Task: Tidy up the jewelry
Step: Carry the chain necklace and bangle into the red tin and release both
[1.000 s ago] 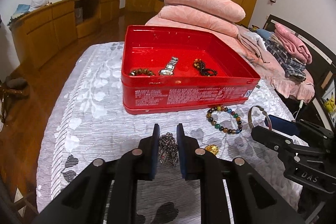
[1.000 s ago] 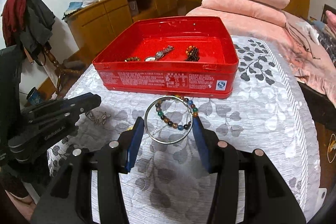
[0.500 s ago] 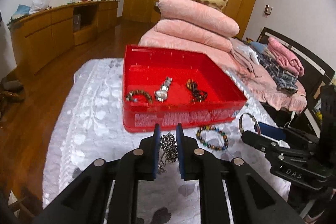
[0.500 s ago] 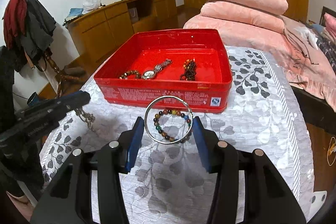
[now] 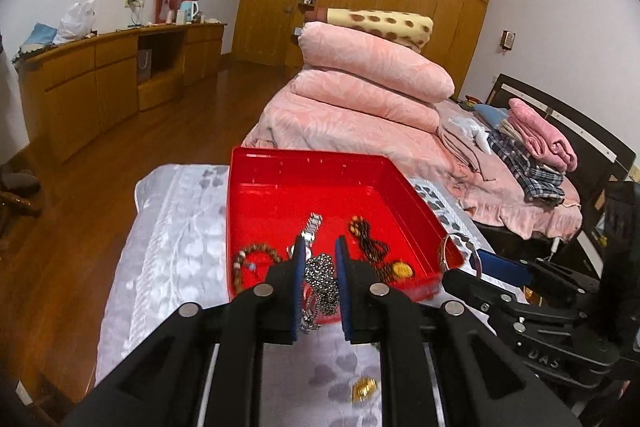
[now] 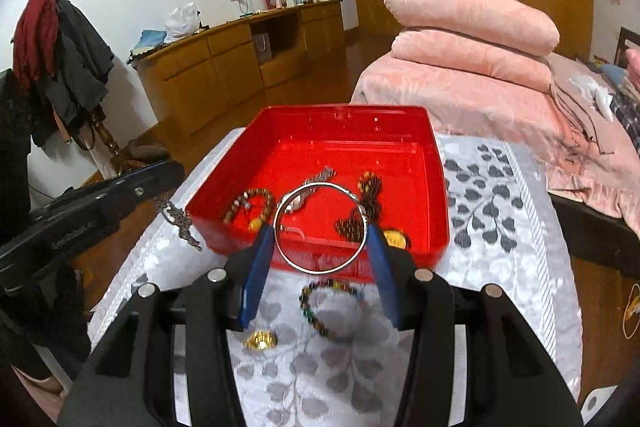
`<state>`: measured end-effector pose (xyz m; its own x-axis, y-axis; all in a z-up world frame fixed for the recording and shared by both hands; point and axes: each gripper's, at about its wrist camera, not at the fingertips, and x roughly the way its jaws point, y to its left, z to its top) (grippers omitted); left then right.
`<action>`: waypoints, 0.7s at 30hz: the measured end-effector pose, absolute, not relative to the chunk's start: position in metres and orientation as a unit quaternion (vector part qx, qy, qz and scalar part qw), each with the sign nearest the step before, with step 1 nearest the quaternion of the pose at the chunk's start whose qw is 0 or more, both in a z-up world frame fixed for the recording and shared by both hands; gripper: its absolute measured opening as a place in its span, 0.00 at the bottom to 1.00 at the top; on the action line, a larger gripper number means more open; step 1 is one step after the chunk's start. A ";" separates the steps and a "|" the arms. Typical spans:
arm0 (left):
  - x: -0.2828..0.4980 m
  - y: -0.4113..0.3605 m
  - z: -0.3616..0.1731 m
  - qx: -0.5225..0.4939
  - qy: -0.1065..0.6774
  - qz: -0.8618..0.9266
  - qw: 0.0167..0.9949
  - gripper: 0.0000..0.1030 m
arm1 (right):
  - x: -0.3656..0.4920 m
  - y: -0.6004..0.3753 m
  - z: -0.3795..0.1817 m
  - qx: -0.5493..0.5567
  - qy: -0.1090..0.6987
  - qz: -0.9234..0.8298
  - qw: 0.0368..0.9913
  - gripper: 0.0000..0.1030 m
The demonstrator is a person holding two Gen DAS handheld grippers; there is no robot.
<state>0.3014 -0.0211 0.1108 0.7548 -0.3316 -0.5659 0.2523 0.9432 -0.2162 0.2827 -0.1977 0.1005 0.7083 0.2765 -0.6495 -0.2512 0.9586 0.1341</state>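
Chain (image 5: 320, 279) in left tongs (image 5: 318, 259); bangle (image 6: 320, 227) in right tongs (image 6: 320, 239)

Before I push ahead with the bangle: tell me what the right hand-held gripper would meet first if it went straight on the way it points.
Probably the near wall of the red tin: the right hand-held gripper, clamped on the silver bangle, points down toward it, though it might just clear the rim. Depth is uncertain.

I read "DAS" embossed on the black body of the right claw (image 5: 460, 269); lettering on the left claw (image 6: 172, 183) is illegible.
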 end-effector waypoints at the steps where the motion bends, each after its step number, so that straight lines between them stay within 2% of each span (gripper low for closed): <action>1: 0.306 -0.022 0.110 -0.064 0.315 -0.157 0.934 0.14 | 0.287 -0.197 0.102 0.017 0.354 0.143 0.924 0.45; 19: 0.373 -0.037 0.097 -0.073 0.328 -0.157 0.929 0.15 | 0.366 -0.197 0.079 0.023 0.393 0.130 0.910 0.45; 20: 0.376 -0.039 0.094 -0.072 0.332 -0.155 0.927 0.15 | 0.369 -0.196 0.078 0.022 0.395 0.130 0.909 0.46; 21: 0.382 -0.040 0.088 -0.071 0.341 -0.153 0.925 0.23 | 0.372 -0.196 0.076 0.022 0.396 0.128 0.909 0.47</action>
